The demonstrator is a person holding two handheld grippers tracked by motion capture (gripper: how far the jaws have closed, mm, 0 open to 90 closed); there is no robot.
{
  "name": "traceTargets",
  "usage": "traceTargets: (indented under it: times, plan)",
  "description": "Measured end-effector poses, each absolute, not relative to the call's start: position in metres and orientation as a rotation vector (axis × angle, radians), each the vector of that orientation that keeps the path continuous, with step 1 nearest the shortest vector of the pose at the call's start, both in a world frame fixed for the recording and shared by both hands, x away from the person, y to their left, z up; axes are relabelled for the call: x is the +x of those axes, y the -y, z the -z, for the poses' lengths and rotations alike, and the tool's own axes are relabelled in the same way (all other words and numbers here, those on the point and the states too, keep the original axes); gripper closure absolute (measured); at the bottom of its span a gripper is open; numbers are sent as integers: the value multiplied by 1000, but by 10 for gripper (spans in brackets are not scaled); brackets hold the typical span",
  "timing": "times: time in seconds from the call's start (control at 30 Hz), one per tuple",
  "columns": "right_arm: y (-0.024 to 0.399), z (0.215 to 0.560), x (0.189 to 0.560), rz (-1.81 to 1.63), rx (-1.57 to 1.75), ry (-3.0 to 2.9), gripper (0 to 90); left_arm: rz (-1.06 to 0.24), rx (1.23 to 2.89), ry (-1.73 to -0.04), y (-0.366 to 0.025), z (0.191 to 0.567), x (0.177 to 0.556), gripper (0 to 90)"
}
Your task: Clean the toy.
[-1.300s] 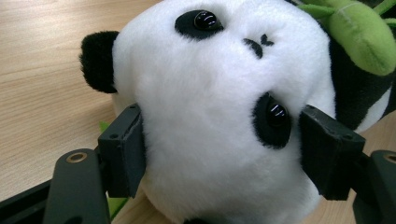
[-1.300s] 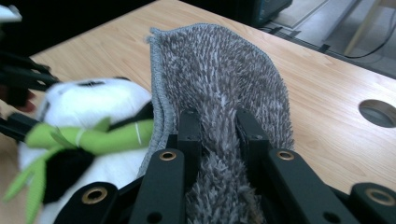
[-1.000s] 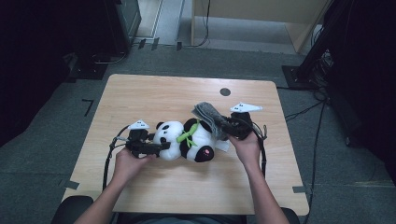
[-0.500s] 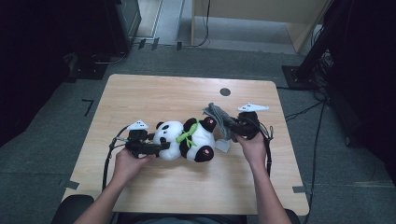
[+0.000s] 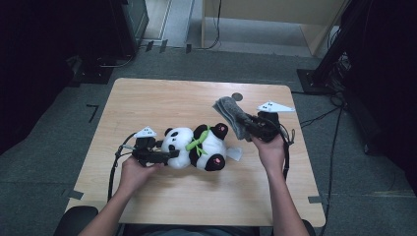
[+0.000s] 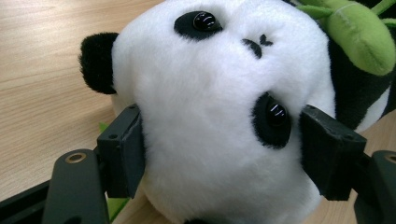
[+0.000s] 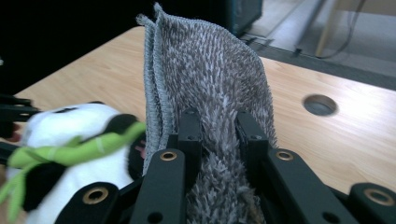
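Left gripper (image 5: 164, 156) has its jaws clamped on the head of the toy panda (image 5: 196, 147), one pad on each cheek; the panda lies on its side near the middle of the wooden counter (image 5: 147, 103). Right gripper (image 5: 252, 127), jaws almost fully closed, pinches a folded grey cloth (image 5: 231, 113). Cloth is held off the counter, just right of the panda's feet.

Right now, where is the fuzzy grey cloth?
In the high view the grey cloth is on the table's right side, pinched in the right gripper, just right of the toy panda and near the round hole.
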State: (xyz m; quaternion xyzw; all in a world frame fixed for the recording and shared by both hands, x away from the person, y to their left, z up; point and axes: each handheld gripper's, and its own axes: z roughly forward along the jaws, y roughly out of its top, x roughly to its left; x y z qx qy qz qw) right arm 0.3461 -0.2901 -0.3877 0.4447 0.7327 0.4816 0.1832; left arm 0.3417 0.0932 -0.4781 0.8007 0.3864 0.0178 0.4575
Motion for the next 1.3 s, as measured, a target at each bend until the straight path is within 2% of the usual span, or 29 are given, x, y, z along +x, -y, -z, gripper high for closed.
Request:
traceTargets:
  times: [0.17,0.37,1.2,1.3]
  plan:
    - [265,390,347,-1387,1189,-2135,765,-50,1977,-945,-93,478,341,251]
    - [250,410,353,-1298,1185,-2208,761,-50,1975,-953,-92,478,341,252]
    - [285,446,370,-1207,1402,-2214,767,-30,1958,-957,-94,479,344,245]
    - [294,442,370,-1184,1429,-2180,767,-37,1960,-949,-94,479,343,243]
